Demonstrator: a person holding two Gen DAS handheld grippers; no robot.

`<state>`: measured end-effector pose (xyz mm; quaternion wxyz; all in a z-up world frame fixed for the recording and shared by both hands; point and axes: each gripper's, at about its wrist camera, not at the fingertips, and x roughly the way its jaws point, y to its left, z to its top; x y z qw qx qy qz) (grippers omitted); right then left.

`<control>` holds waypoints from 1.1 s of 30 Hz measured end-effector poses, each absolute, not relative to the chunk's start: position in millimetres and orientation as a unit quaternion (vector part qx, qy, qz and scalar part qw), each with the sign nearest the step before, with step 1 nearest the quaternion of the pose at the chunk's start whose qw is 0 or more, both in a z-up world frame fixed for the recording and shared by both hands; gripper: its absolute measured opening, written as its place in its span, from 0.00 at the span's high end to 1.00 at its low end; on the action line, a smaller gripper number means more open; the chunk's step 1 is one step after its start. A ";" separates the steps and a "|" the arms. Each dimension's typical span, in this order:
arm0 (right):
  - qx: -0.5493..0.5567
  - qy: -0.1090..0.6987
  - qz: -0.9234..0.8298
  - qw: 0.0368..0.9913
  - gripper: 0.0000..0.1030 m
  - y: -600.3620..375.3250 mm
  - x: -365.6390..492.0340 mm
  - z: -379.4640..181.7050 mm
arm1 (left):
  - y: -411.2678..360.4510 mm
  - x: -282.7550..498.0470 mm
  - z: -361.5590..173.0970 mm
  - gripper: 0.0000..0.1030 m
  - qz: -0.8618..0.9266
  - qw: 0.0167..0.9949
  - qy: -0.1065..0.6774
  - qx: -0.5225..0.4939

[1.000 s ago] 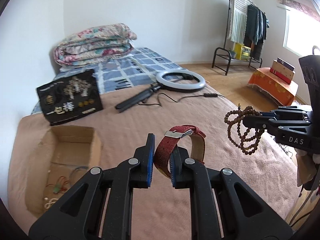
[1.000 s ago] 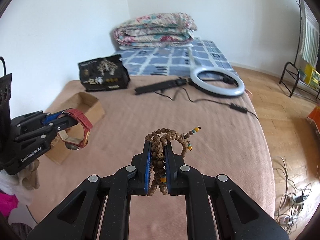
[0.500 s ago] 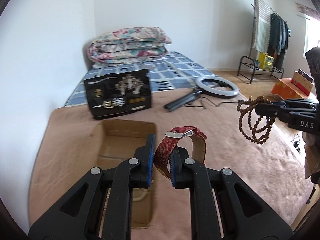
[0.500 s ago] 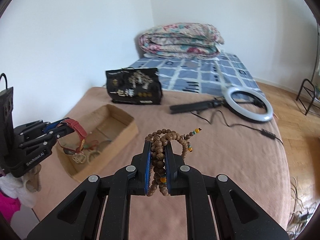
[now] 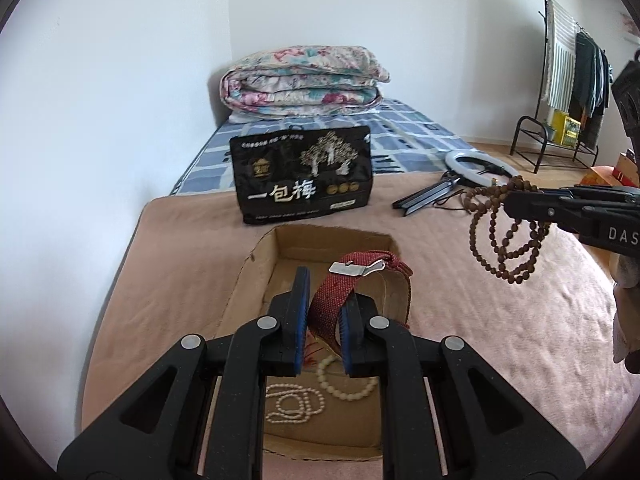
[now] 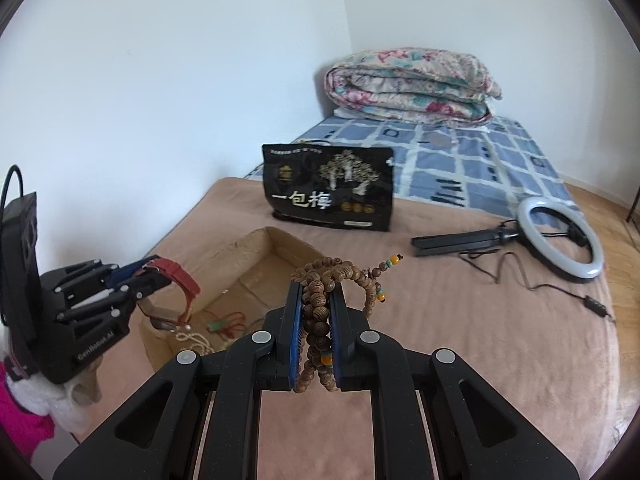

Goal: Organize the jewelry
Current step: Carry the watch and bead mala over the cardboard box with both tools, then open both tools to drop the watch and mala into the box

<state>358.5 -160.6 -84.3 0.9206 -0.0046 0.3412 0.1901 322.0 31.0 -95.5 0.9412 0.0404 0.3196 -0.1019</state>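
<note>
At the left, the cardboard box sits on the pink blanket and already holds a white bead necklace, a pale bead bracelet and a red-corded piece, so part of the sorting looks done. Over its open top the left gripper is clamped on a red woven watch strap, not yet dropped; the strap's loop stands on edge, its long axis running away from the camera, the metal buckle on top and facing up. Further right, the right gripper is closed on a wooden bead string, held above the blanket just right of the box; its coils hang down, the tassel end with orange beads pointing right. Both pieces are left to place.
</note>
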 end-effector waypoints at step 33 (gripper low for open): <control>0.003 0.372 0.221 0.901 0.88 -87.5 420.5 -119.1 | 67.9 336.8 -131.8 0.70 -0.081 0.935 0.345 0.009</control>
